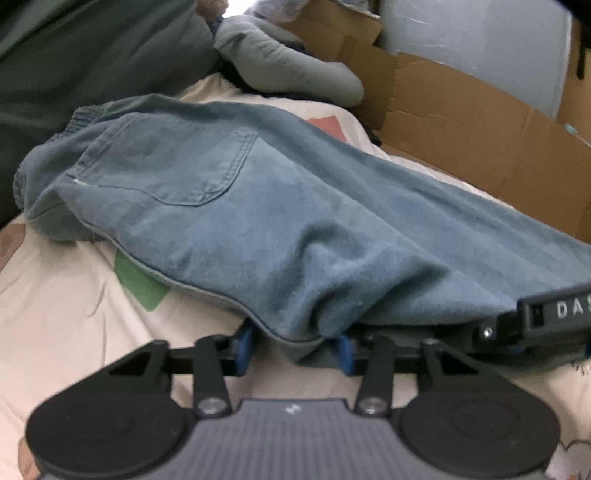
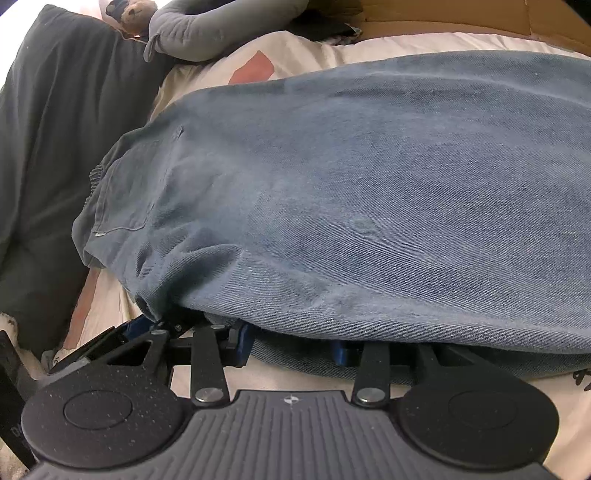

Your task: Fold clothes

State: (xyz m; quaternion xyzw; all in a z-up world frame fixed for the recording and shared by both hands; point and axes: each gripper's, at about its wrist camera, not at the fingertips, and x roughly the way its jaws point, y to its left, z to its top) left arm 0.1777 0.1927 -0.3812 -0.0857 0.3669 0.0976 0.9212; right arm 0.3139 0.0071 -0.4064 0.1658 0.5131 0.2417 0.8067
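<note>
Left gripper (image 1: 293, 349): jaws set apart, the blue pads straddling the near edge of the jeans (image 1: 258, 206); denim is seen between them, but no clamp is confirmed. Right gripper (image 2: 291, 345): jaws likewise apart, pads tucked under the same hem edge, fabric draped over the tips. The two grippers are placed just beside each other along that edge.

Jeans are laid on the bed sheet (image 1: 66, 302), back pocket (image 1: 173, 162) up, elastic waistband toward the dark pillow (image 2: 44, 147). A grey bolster (image 1: 288, 70) and cardboard box (image 1: 461, 122) are seen beyond; a teddy bear (image 2: 131, 14) sits at the far corner.

Step judged: near edge being gripped ahead of a fold-over; fold not yet made. Next move calls for both jaws to be closed on the edge, then lifted together and carried across the garment, level, so the layers are kept aligned.
</note>
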